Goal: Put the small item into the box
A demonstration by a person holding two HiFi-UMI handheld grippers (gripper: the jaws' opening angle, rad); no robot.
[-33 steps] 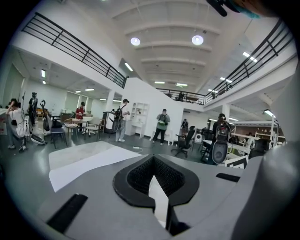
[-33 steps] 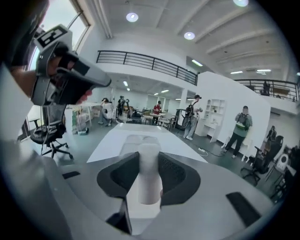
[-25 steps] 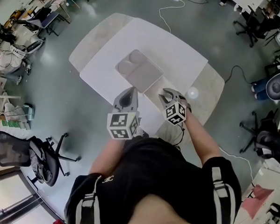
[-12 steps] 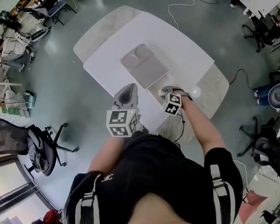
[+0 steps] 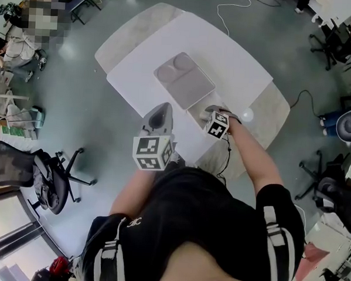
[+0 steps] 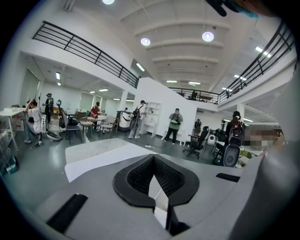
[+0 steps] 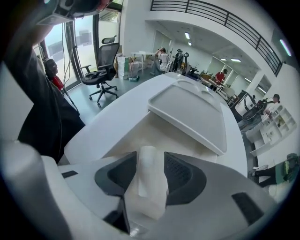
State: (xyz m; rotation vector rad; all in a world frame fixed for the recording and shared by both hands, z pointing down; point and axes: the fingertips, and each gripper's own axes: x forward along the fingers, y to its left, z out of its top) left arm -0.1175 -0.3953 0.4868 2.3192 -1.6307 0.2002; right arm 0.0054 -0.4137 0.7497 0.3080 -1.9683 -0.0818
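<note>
**A:** Two worries noted, biggest thing first. Took in the white table (image 5: pixel 238 58) across the middle of the head view, the grey tray (image 5: pixel 184 81) at its centre, and the open cream box (image 5: pixel 195 116) just below and right of that tray.

**B:** Agreed. Found the right gripper (image 5: pixel 212 111) tipped steeply down over the box, with jaws just opened wide and the small white item (image 7: pixel 149 187) standing between them, seemingly no longer pinched. Could not tell whether resting on the box floor yet.

**A:** Feared a hang-up there. Could have clung to one pad and come away with any lift. Could also have dropped askew against the box wall beside the tray's near edge and tipped out onto the table.

**B:** Saw less risk at lower left of the head view. Found the left gripper (image 5: pixel 160 114) held apart from the box, jaws together on nothing. Might only have nudged the box if swung toward it.
</note>
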